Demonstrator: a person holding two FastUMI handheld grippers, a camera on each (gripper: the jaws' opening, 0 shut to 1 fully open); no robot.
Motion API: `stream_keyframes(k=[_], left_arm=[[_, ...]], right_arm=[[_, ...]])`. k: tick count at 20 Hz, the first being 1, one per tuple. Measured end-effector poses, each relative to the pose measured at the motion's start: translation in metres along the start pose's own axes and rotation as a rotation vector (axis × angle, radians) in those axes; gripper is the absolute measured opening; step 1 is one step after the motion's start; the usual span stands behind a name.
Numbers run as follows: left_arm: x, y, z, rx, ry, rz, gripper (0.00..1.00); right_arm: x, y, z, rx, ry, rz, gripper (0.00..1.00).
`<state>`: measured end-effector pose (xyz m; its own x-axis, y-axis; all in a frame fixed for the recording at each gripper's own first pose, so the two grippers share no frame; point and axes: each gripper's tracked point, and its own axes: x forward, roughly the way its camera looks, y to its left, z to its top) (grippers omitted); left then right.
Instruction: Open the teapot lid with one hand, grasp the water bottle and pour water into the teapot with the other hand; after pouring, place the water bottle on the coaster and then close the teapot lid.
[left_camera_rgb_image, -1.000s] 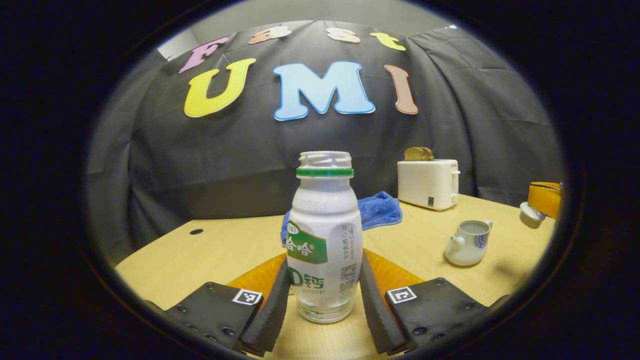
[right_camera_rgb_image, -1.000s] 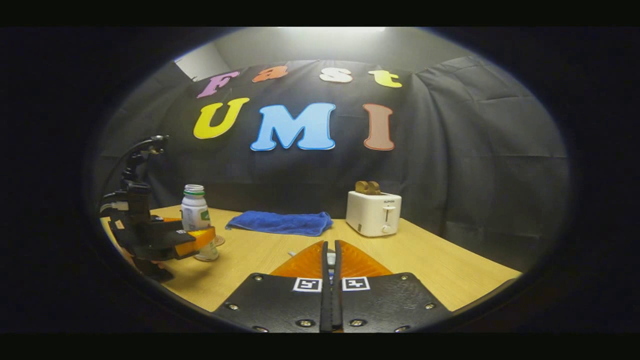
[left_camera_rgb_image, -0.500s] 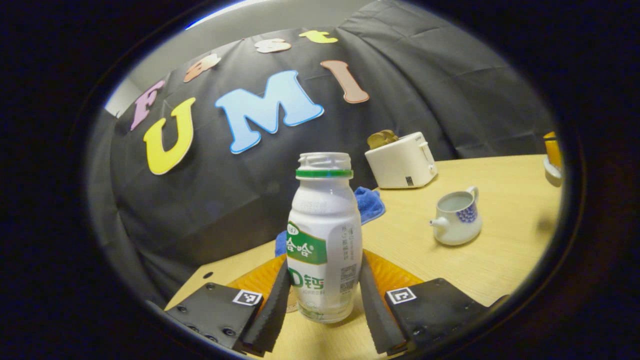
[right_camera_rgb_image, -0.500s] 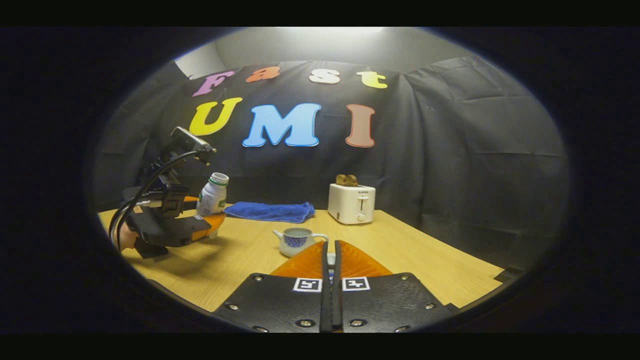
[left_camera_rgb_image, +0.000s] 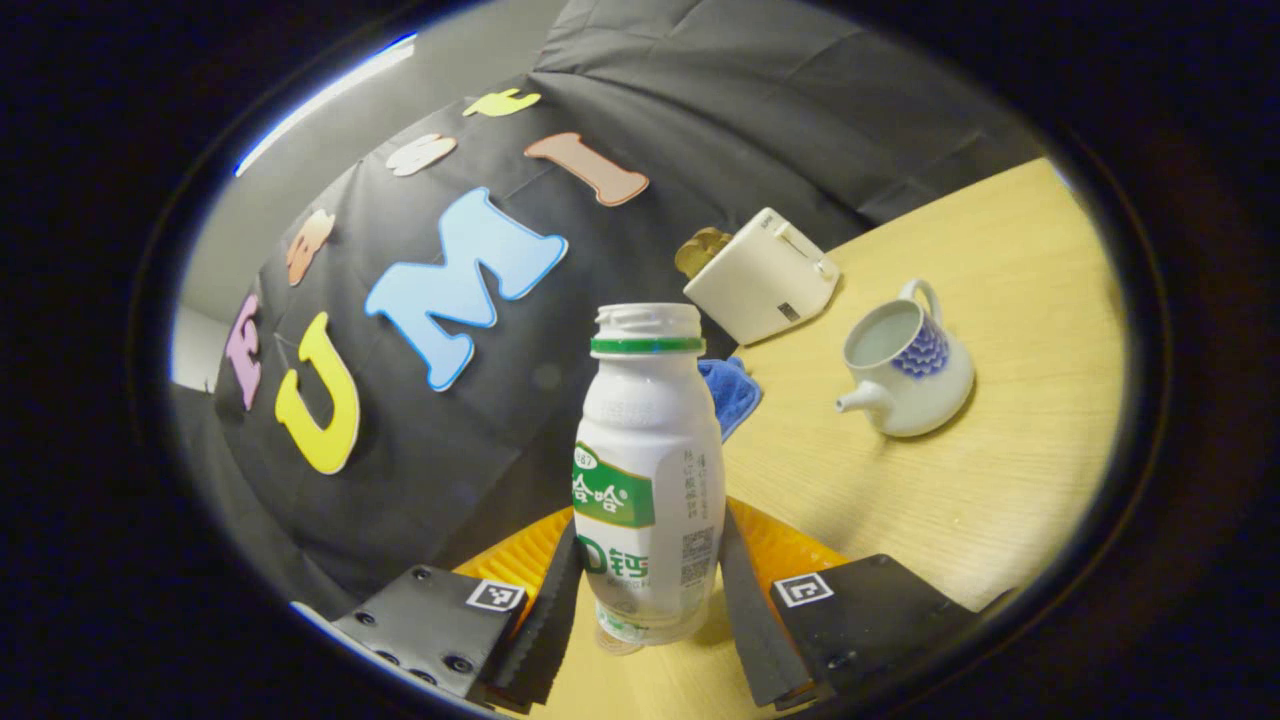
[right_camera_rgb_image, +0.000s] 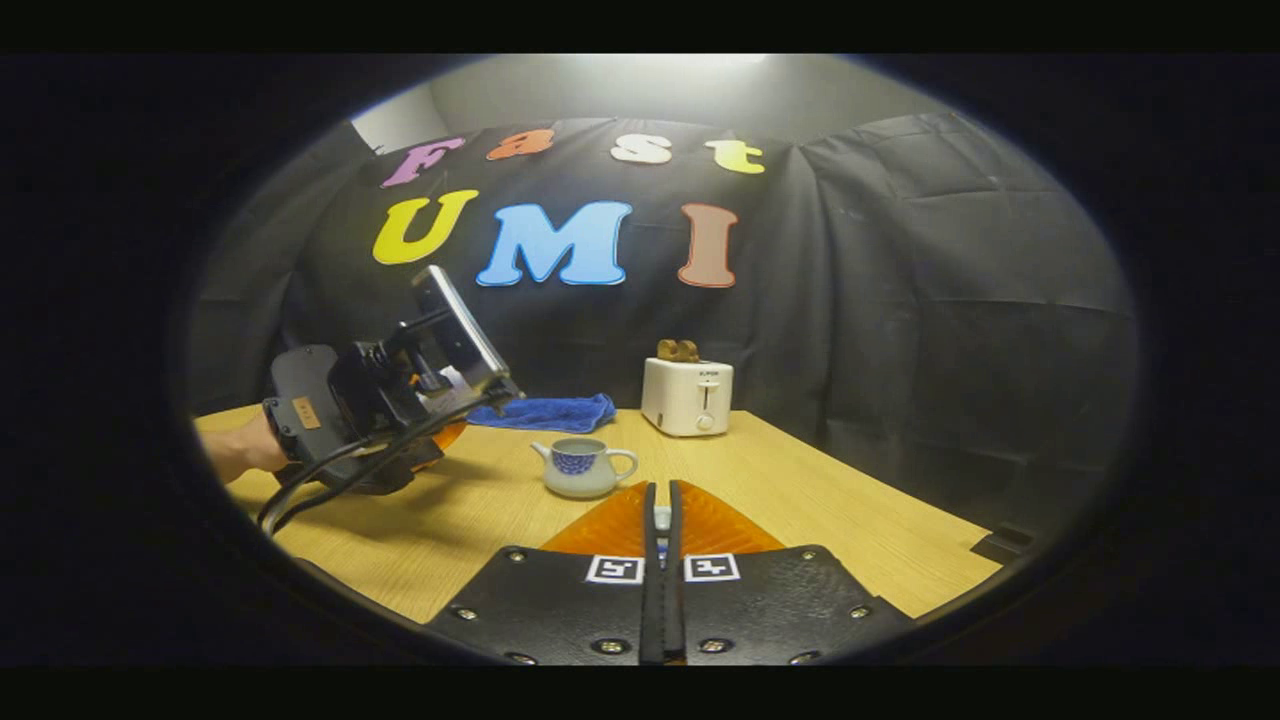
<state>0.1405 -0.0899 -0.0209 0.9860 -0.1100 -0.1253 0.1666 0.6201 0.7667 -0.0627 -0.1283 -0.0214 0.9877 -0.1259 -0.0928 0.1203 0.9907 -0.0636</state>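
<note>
Our left gripper (left_camera_rgb_image: 648, 590), clamped on the water bottle (left_camera_rgb_image: 648, 470), has the open teapot (left_camera_rgb_image: 905, 365) ahead and rightward; right gripper (right_camera_rgb_image: 659, 540) is closed.

Uncapped white water bottle (left_camera_rgb_image: 650, 470) tilts near the lidless teapot (left_camera_rgb_image: 908, 368).

Setting: staged recording booth, not a real kitchen. Black cloth (right_camera_rgb_image: 900, 300) hangs as a backdrop behind a pale wooden table (right_camera_rgb_image: 800, 500), with a plain grey wall (right_camera_rgb_image: 600, 90) above it. Kitchen props on the table: white toaster (right_camera_rgb_image: 687, 396) with bread at the far edge, blue towel (right_camera_rgb_image: 545, 411) beside it, teapot (right_camera_rgb_image: 580, 468) nearer the middle.
</note>
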Motion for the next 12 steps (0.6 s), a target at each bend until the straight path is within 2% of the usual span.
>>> stream_keyframes(k=[1,2,3,5,6,8,12], left_arm=[[0.002,-0.002,0.001,0.032,0.003,0.003,0.76],[0.005,-0.005,0.001,0.055,0.002,0.004,0.82],[0.007,-0.009,0.001,0.074,0.007,-0.006,0.75],[0.01,-0.013,0.003,0.109,0.012,-0.023,0.75],[0.009,-0.013,0.003,0.12,0.005,-0.018,0.8],[0.009,-0.012,0.006,0.15,0.005,-0.015,0.75],[0.016,-0.017,0.004,0.251,0.022,-0.025,0.75]], right_arm=[[-0.001,-0.001,-0.002,0.003,0.004,0.001,0.0],[-0.002,0.0,-0.003,0.009,0.007,0.004,0.0],[-0.003,-0.001,-0.005,0.012,0.009,0.003,0.0],[-0.003,-0.004,-0.006,0.004,-0.001,-0.006,0.0],[-0.003,-0.005,-0.006,-0.005,-0.001,-0.011,0.0],[-0.002,-0.007,-0.008,0.006,0.0,-0.01,0.0],[-0.003,-0.007,-0.007,0.011,-0.005,-0.006,0.0]])
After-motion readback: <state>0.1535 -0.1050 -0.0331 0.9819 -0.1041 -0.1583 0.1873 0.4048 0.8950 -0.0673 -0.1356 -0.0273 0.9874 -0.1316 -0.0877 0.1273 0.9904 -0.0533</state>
